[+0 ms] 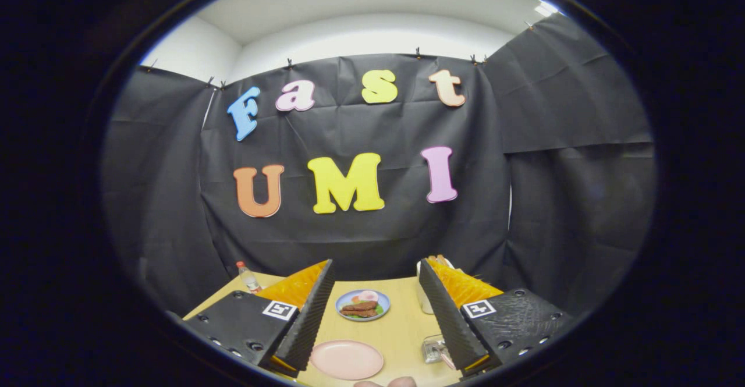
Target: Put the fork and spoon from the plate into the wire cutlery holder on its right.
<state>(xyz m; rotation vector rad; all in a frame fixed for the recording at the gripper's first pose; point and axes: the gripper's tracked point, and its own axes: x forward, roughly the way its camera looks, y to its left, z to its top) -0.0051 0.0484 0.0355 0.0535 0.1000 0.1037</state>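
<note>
Approach step, nothing lifted yet: tool (377, 317) wide open, empty, high above pink plate (347, 359); next, dropping toward it for cutlery.

food plate (362, 305) beyond empty plate (347, 359), bottle (249, 277) left

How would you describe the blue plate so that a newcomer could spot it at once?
On the wooden table, look between and just beyond the open gripper fingers. The blue plate lies farther off than the bare pink plate, and it alone carries food.
</note>
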